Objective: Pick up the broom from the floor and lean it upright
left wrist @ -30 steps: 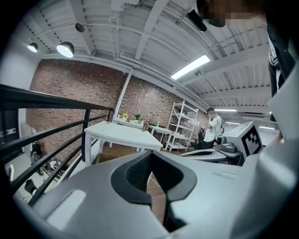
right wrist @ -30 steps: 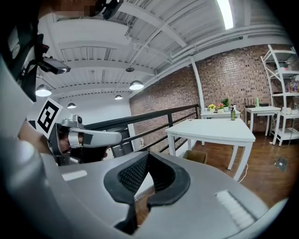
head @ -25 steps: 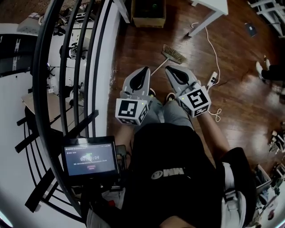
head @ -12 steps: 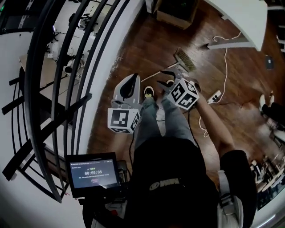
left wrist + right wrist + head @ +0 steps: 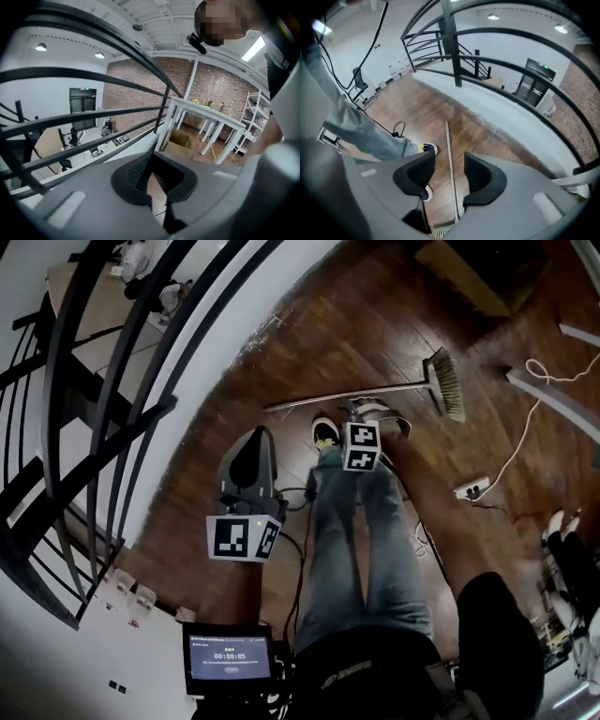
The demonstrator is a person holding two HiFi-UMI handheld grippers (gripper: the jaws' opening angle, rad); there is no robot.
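**A:** Right gripper view first. The right gripper [image 5: 448,161] has its jaws spread wide and opening further. The broom [image 5: 451,173] runs lengthwise through the gap, but it lies flat on the wood below and neither pad touches it. What worries you?

**B:** The handle sits right on the boards, so the jaw tips could hit the floor before they get round it, and then they would close on nothing. The handle also looks thin and smooth. If it is pinched at one spot, I would expect the long free end to droop and twist in the pads.

**A:** What about things around it?

**B:** There is a shoe [image 5: 430,149] just beside the handle at nine o'clock. When the broom is lifted, the swinging end could clip it or strike the railing [image 5: 451,47] off at twelve. In the head view the bristle head [image 5: 448,385] lies out at two o'clock. A power strip [image 5: 472,488] lies near it, round toward four o'clock, so dragged bristles could catch on that.

**A:** And the left gripper [image 5: 151,159]?

**B:** It is empty. The jaw tips are together, with only a sliver of floor showing behind them. It is held off at nine o'clock, well apart from the broom, so it cannot steady the handle from there.

**A:** Is there any writing to read?

**B:** The tablet screen [image 5: 230,657] at six o'clock shows a timer that I read as 00:00:05. The smaller lines around it are too fine to make out. The marker cube [image 5: 361,446] carries black-and-white squares, not lettering. I can see no brand name on the broom or anywhere else.
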